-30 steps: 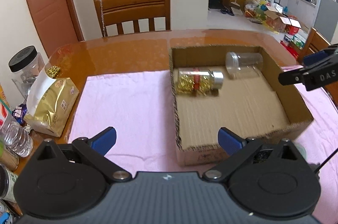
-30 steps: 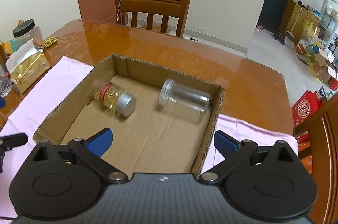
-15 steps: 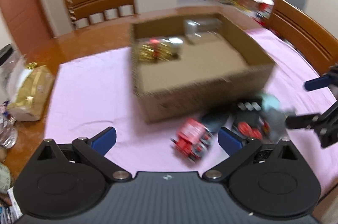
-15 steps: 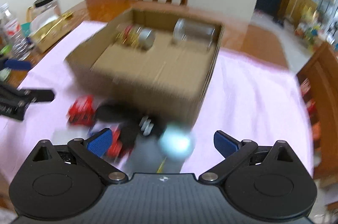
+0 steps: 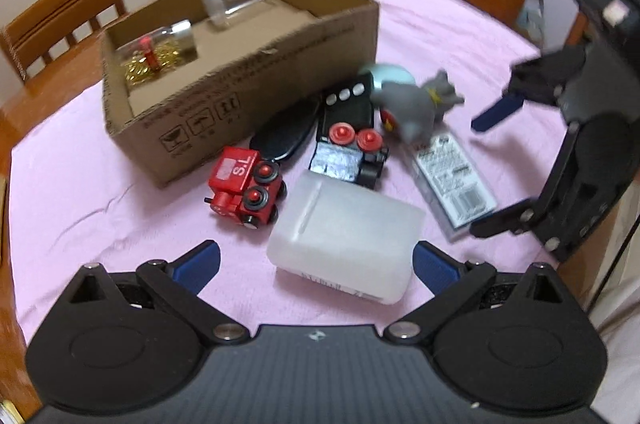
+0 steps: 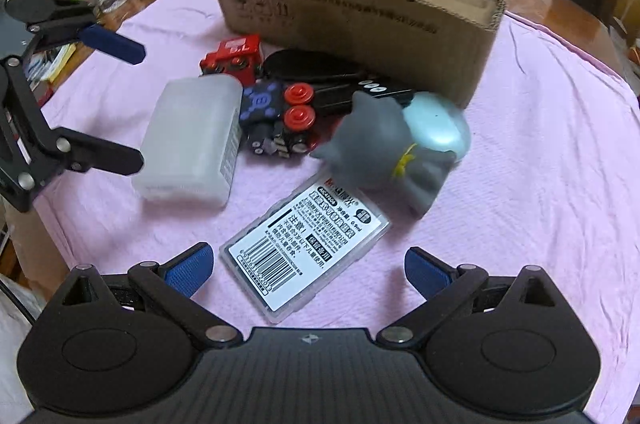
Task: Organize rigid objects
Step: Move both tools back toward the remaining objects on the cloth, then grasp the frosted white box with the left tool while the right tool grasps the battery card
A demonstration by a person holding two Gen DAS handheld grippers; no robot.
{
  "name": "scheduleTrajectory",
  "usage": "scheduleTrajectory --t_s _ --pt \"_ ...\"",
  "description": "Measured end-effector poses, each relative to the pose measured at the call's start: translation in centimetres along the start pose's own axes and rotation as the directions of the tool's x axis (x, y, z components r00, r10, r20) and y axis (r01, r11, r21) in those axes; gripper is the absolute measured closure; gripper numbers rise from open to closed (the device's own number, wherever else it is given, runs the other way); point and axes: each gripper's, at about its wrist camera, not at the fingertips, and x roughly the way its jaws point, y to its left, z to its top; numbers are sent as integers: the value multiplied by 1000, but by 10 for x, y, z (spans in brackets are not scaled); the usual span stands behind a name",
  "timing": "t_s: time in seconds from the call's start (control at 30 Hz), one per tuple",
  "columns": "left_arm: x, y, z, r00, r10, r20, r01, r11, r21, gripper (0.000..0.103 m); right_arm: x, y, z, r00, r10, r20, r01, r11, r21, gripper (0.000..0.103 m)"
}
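- Both jaws apart, empty: left gripper (image 5: 316, 260) at the white tub (image 5: 344, 236), right gripper (image 6: 308, 266) at the flat case (image 6: 306, 248).
- Toys heaped just before the box (image 6: 360, 19).
- Close squarely across the tub's short sides, then lift clear over the box wall.

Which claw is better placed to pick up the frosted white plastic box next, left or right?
Left, probably. The frosted white box lies straight ahead between the open left claw and its fingers. The right claw, also open, faces the clear labelled case instead, with the box off to its side.
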Motion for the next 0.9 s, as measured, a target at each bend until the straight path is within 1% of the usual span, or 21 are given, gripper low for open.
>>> scheduleTrajectory --t_s 0.07,0.27,0.37,0.47,0.53,0.6,0.7,0.8,0.9 --pt "3 0 1 1000 -19 17 19 1000 19 1 1 3 -1 1000 -14 -8 14 999 -39 0" --pt "12 7 10 997 -79 20 79 997 0 1 3 9 -4 998 -57 -37 50 986 -162 0" --pt "15 3 14 995 -96 10 95 995 36 1 7 7 -2 997 -69 -44 59 979 -195 0" --pt "18 1 14 994 -110 -16 111 991 80 1 9 4 3 998 -36 -51 25 979 -205 0" --pt "21 0 13 992 -118 -38 121 989 90 1 11 4 6 999 -15 -50 3 975 -224 0" --pt "24 1 12 990 -128 -53 132 988 83 1 13 3 11 998 7 -56 -20 972 -234 0" --pt "27 2 12 986 -149 -68 153 986 63 1 15 4 15 998 15 -68 -32 966 -258 0" --pt "28 2 10 978 -187 -90 191 981 39 2 14 5 15 996 20 -82 -41 964 -263 0" --pt "26 0 8 978 -188 -92 193 980 50 2 11 12 11 994 31 -105 -60 956 -287 0"
